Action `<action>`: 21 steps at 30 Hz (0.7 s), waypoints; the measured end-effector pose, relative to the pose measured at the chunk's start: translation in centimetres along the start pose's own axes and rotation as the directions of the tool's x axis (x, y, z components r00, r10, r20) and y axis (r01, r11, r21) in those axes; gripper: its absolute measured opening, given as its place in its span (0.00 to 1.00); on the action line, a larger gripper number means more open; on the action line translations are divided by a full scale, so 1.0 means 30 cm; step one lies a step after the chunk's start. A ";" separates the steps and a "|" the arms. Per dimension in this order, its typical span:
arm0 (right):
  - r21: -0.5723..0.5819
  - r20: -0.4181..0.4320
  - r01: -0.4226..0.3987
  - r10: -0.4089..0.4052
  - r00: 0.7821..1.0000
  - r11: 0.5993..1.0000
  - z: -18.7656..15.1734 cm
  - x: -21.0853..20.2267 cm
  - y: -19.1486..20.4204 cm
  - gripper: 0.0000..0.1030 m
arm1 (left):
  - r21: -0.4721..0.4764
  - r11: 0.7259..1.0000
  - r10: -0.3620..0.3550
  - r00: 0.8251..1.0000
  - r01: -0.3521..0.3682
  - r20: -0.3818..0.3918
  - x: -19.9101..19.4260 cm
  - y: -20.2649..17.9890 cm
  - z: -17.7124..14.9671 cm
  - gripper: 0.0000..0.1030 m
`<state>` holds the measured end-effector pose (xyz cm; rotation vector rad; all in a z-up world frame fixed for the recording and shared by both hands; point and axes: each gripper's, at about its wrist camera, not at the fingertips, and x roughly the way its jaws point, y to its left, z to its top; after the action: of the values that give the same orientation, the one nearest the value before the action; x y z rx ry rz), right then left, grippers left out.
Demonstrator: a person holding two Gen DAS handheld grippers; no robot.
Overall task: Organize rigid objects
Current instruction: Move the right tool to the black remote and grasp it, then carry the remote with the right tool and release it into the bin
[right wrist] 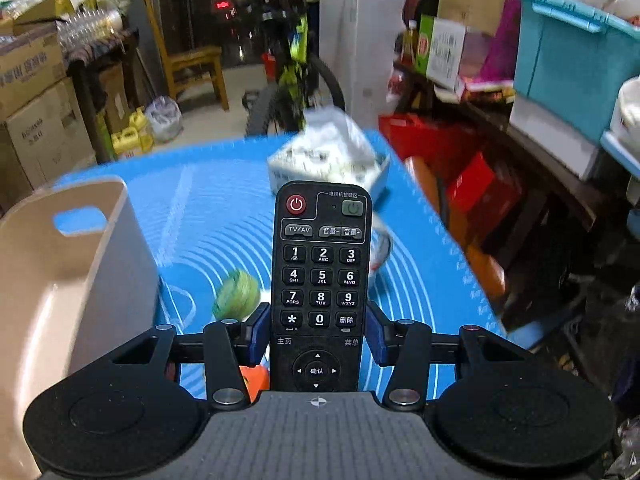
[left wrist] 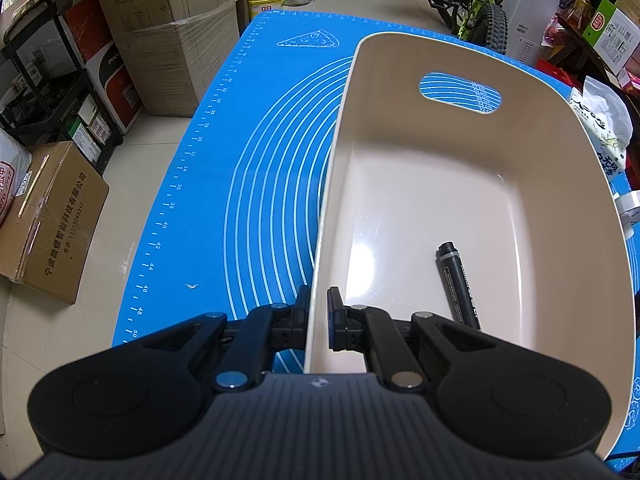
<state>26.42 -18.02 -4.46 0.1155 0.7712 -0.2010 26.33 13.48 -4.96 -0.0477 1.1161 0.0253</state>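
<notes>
I am holding the black remote control [right wrist: 321, 280] in my right gripper [right wrist: 318, 336], the two blue-padded fingers [right wrist: 256, 336] pinching its lower body from either side, just below the number keys, so that the remote is standing up ahead of the fingers with its red power button at the far end. Beyond the left finger a green ball-like object [right wrist: 236, 294] is lying on the blue mat [right wrist: 420, 280], too blurred for me to name, and something orange [right wrist: 254, 378] is showing below that finger, next to the remote's lower edge. Further ahead of the fingertips, past the top of the remote, a white printed box [right wrist: 332, 152] is sitting near the far edge of the mat. Off to the left of the fingers the beige bin [right wrist: 100, 240] is standing on the mat, its handle slot facing me. My left gripper [left wrist: 318, 312] is clamping that same bin's [left wrist: 440, 160] near side wall, one finger outside and one finger [left wrist: 335, 312] inside, closed tight on the thin rim. Inside the bin, to the right of the inner finger, a black marker [left wrist: 458, 284] is lying on the floor, pointing away from me. To the left of the outer finger the mat [left wrist: 240, 200] is spreading out with its white curved lines, and cardboard boxes [left wrist: 52, 220] are sitting on the floor beyond it.
</notes>
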 end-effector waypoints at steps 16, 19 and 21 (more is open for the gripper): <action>-0.092 0.137 -0.264 0.275 0.952 0.960 0.170 -0.223 0.245 0.53 | 0.005 1.000 0.004 1.000 -0.004 -0.001 0.003 -0.001 -0.003 0.09; -0.119 0.112 -0.309 0.322 0.940 0.944 0.171 -0.222 0.321 0.53 | 0.005 1.000 0.003 1.000 -0.003 -0.001 0.003 0.000 -0.003 0.09; -0.141 0.089 -0.330 0.344 0.935 0.933 0.162 -0.220 0.380 0.53 | 0.004 1.000 0.001 1.000 -0.001 -0.002 0.002 0.000 -0.002 0.09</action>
<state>27.62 -6.86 3.97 0.1156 0.6386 0.1669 26.31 13.48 -5.02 -0.0436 1.1183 0.0239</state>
